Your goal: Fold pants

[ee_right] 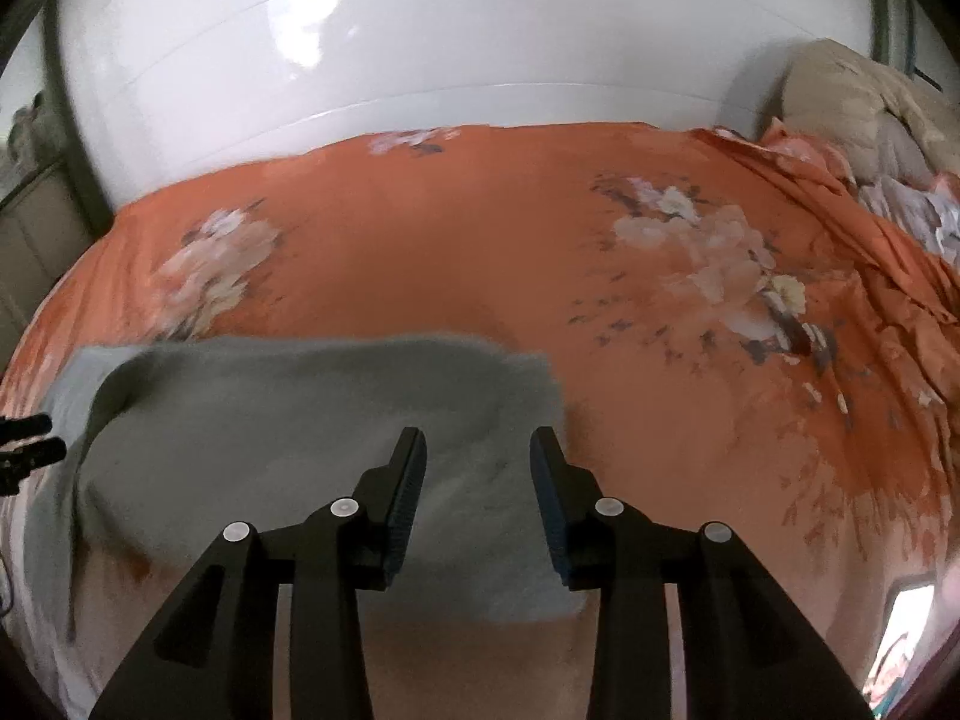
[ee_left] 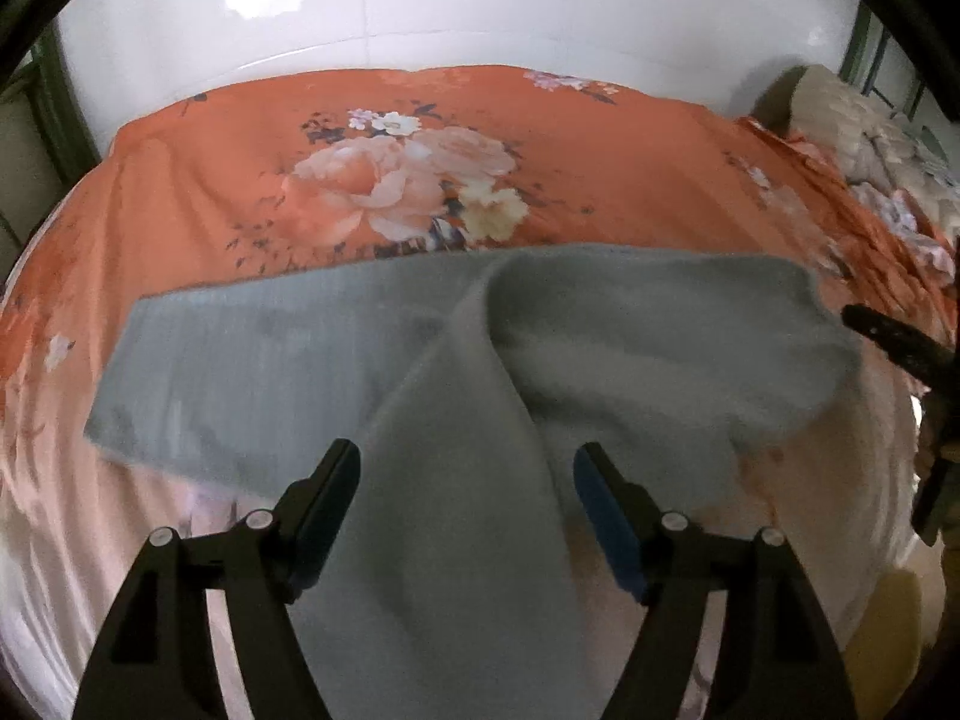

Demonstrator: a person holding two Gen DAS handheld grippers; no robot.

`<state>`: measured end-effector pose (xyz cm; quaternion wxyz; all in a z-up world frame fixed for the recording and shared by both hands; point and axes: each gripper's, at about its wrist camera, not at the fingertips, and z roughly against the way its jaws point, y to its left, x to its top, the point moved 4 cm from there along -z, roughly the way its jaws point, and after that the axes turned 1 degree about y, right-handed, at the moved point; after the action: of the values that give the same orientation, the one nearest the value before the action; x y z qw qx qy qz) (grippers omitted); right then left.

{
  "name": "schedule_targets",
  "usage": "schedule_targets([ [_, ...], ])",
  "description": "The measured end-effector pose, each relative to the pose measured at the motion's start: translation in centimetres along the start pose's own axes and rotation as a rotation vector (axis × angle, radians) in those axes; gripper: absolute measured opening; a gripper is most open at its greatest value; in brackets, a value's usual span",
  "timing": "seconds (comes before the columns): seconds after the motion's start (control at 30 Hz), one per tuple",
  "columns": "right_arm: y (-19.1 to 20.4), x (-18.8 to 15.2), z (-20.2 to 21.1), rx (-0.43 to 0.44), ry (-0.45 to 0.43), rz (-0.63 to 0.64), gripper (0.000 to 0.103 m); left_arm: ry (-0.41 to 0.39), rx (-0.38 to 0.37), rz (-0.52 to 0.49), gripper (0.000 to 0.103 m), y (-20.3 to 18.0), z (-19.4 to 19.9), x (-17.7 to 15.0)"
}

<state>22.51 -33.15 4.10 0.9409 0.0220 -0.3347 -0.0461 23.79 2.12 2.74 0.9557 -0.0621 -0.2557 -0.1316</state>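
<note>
Left wrist view: the left tongs (ee_left: 465, 468) stand released, jaws wide apart above the grey pants (ee_left: 336, 360), which lie partly folded across the orange flowered bedsheet (ee_left: 240, 180) on the bed.

Right wrist view: the right tongs (ee_right: 478, 450) are released too, pads apart and gripping nothing, over the pants' right end (ee_right: 300, 420). The left tongs (ee_right: 27, 438) show at the left edge.

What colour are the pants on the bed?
Grey-green pants, plain; clearest in the left wrist view.
</note>
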Motion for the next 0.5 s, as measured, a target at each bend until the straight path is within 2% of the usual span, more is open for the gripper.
schedule_targets([
  [0.23,4.0,-4.1,2.0,0.055,0.019,0.031,0.037,0.006,0.000,-0.006,0.078,-2.3,2.6,-5.5],
  [0.4,5.8,-6.9,2.9,0.108,0.036,-0.024,0.037,0.058,0.042,-0.075,0.078,-4.0,1.9,-8.6],
  [0.5,7.0,-8.0,3.6,0.126,0.040,-0.020,0.037,0.102,0.039,-0.053,0.078,-4.0,0.8,-10.1],
])
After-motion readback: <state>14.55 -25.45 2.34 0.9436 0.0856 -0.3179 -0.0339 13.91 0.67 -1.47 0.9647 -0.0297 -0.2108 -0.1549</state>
